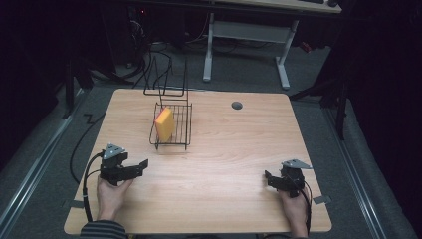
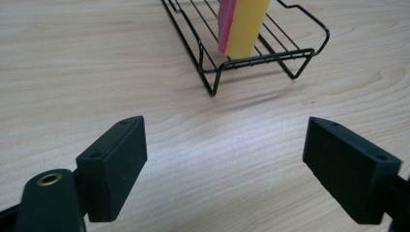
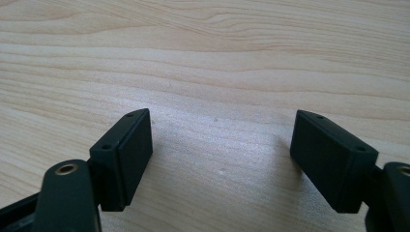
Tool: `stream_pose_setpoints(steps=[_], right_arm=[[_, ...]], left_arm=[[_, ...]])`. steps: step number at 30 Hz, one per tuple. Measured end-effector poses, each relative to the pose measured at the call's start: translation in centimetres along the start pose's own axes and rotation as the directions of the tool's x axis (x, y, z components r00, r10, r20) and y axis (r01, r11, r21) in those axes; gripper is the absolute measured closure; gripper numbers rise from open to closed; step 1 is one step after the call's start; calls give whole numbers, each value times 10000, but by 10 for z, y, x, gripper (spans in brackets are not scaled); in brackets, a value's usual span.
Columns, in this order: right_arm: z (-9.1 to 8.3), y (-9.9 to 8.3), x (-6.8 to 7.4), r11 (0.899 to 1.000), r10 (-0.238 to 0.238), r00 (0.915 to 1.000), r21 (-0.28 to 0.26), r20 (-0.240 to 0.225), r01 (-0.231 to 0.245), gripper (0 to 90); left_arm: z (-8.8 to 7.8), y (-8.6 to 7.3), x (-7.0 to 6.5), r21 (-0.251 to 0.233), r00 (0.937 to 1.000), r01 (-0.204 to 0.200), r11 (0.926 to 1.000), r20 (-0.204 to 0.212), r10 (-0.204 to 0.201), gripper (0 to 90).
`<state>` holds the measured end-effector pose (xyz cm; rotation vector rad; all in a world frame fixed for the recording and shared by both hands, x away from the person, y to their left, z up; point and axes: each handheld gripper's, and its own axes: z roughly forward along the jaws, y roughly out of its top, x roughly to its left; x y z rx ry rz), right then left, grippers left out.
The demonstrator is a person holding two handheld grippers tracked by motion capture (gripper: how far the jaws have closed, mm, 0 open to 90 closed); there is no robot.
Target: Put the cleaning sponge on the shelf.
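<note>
Your left hand (image 1: 110,195) holds the left gripper (image 1: 141,166) at the near left with its jaws spread wide and nothing between them, pointing right and slightly away, while your right hand (image 1: 293,206) holds the right gripper (image 1: 269,179) at the near right, likewise gaping and empty.

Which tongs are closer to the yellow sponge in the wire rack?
Left. The left tongs sit just in front of the wire rack holding the yellow sponge; the right tongs rest far off to its right.

We see our left gripper (image 2: 225,164) with its jaws wide apart over the desk (image 2: 72,72). Far ahead, a yellow sponge (image 2: 246,24) stands in a black wire rack (image 2: 270,55).
</note>
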<state>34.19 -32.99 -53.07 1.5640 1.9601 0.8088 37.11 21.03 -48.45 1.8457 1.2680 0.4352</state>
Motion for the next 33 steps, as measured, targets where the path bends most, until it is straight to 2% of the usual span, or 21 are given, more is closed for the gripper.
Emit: stream_pose_setpoints(steps=[10, 16, 19, 22, 33], right_arm=[[0, 0, 0, 10000, 6, 10000, -1, 3, -6, 232], [0, 0, 0, 10000, 5, 10000, 1, 6, -5, 233], [0, 0, 0, 10000, 2, 10000, -1, 8, -2, 232], [0, 0, 0, 10000, -8, 10000, -9, 11, 8, 232], [0, 0, 0, 10000, -10, 10000, -16, 11, 10, 232]], left_arm=[[9, -22, 5, 409, 9995, 124, 9991, -292, -112, 182], [20, -35, 7, 805, 9968, -49, 9967, -789, 113, 187], [27, -41, 6, 1081, 9929, -232, 9939, -1139, 356, 188], [29, -44, 3, 1023, 9848, -632, 9927, -1551, 787, 197], [30, -45, 0, 970, 9845, -588, 9935, -1594, 738, 213]])
